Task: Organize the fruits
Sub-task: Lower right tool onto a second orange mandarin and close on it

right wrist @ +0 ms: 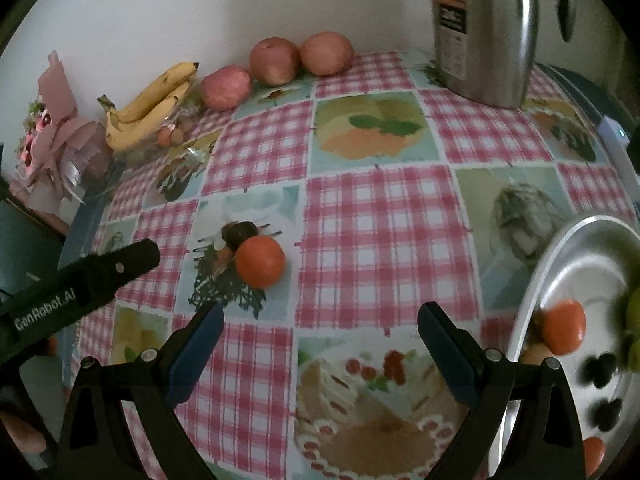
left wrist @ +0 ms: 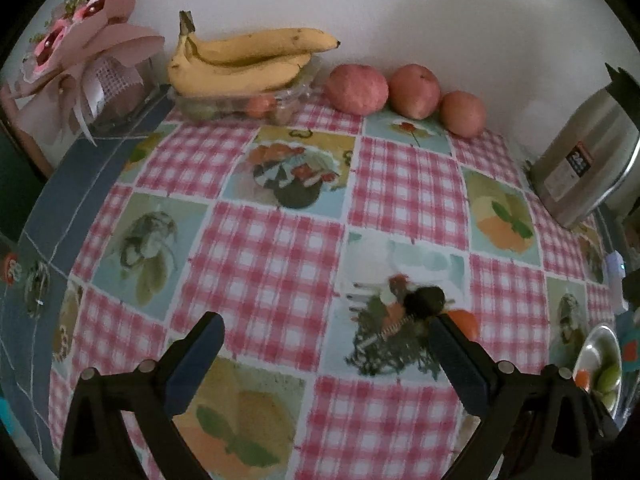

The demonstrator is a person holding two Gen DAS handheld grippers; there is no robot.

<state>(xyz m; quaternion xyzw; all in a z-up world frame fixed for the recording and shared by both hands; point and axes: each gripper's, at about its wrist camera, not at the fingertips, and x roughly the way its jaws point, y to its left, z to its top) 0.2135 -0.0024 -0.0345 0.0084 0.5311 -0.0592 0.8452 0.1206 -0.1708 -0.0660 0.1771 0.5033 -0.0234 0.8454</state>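
Note:
A small orange fruit (right wrist: 260, 262) lies mid-table on the checked cloth, touching a dark round fruit (right wrist: 240, 232) behind it. In the left wrist view the dark fruit (left wrist: 424, 300) sits just beyond my right fingertip, which half hides the orange fruit (left wrist: 466, 322). My left gripper (left wrist: 326, 328) is open and holds nothing. My right gripper (right wrist: 320, 316) is also open and empty, with the orange fruit ahead to its left. A metal plate (right wrist: 560, 256) at the right holds an orange fruit (right wrist: 564, 332), dark fruits (right wrist: 600, 368) and green fruits (right wrist: 634, 312).
Bananas (left wrist: 248, 60) rest on a clear container against the back wall, with three apples (left wrist: 356, 88) in a row to their right. A steel thermos (right wrist: 484, 32) stands at the back right. A pink bouquet (left wrist: 92, 60) fills the back left corner.

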